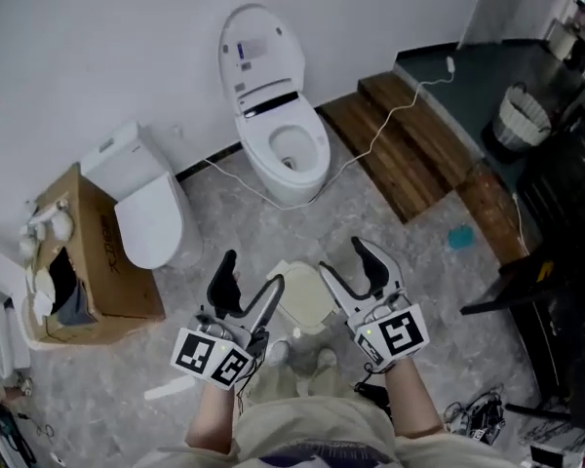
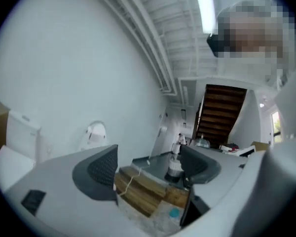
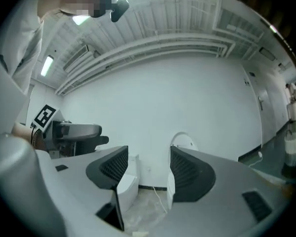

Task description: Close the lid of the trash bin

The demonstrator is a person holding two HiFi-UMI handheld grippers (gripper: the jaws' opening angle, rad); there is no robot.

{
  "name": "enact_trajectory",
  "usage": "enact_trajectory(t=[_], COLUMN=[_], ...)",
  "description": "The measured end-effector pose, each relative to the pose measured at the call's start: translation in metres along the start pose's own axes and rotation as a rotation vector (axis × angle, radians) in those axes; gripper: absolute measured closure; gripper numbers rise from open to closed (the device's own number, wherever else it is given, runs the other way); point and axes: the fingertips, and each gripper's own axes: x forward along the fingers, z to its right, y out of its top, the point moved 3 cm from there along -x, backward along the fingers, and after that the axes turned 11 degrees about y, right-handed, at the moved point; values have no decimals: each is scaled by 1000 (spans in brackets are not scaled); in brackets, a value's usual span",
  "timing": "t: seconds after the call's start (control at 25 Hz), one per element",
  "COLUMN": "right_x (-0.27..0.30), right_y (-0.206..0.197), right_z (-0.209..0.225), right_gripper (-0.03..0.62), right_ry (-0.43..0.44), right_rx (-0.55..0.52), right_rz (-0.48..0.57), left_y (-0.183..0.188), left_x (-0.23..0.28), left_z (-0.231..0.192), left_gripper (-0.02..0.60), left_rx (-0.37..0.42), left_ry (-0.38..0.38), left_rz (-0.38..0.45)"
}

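Just in front of the person, the left gripper and the right gripper are held side by side, and both have their jaws apart with nothing between them. The left gripper view shows only the wooden steps through the gap, the right gripper view only wall and toilets. Down on the grey floor, between the two grippers as seen from above, sits the pale trash bin with its flat top facing up — whether its lid is fully down I cannot tell. Beyond it stand a white toilet with its lid raised and a second, closed toilet beside a cardboard box
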Motion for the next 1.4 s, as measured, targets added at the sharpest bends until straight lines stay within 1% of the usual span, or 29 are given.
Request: enact_trajectory(t=[0.04, 0.12, 0.16, 0.2, 0.24, 0.32, 0.36, 0.44, 0.52, 0.6, 0.72, 0.8, 0.96, 1.4], right_x=[-4, -18, -23, -27, -28, -25, -23, -22, -21, -21, -22, -21, -23, -23], right_y=[26, 69, 85, 98, 108, 122, 127, 134, 139, 142, 146, 149, 153, 161], right_z=[-9, -29, -36, -42, -46, -50, -52, -57, -60, -64, -72, -77, -81, -93], right_gripper=[323, 355, 375, 395, 420, 468, 486, 528, 572, 582, 583, 583, 583, 585], right_ry=[-8, -46, -70, -92, -110, -133, -147, -185, -202, -200, -196, -185, -177, -154], right_rx=[-32, -82, -104, -124, -141, -172, -190, -229, -250, -251, -263, -274, -278, -264], right_rz=[34, 99, 132, 162, 187, 215, 219, 222, 234, 247, 251, 255, 263, 293], left_y=[31, 78, 95, 108, 120, 138, 145, 152, 150, 143, 136, 138, 140, 154], left_x=[-8, -29, -36, -40, -42, -43, -44, -48, -48, -46, -46, -47, -50, -71], left_z=[6, 21, 25, 28, 29, 32, 34, 40, 44, 45, 41, 39, 40, 22], left_gripper=[186, 223, 254, 300, 351, 438, 462, 516, 572, 581, 581, 581, 581, 581], left_rx=[39, 117, 149, 173, 184, 167, 150, 136, 153, 164, 148, 138, 141, 127], left_ry=[-5, -12, -14, -12, -7, 1, 1, 1, 2, 5, 12, 12, 21, 81], left_rz=[64, 163, 207, 249, 288, 357, 381, 403, 401, 375, 338, 337, 335, 358])
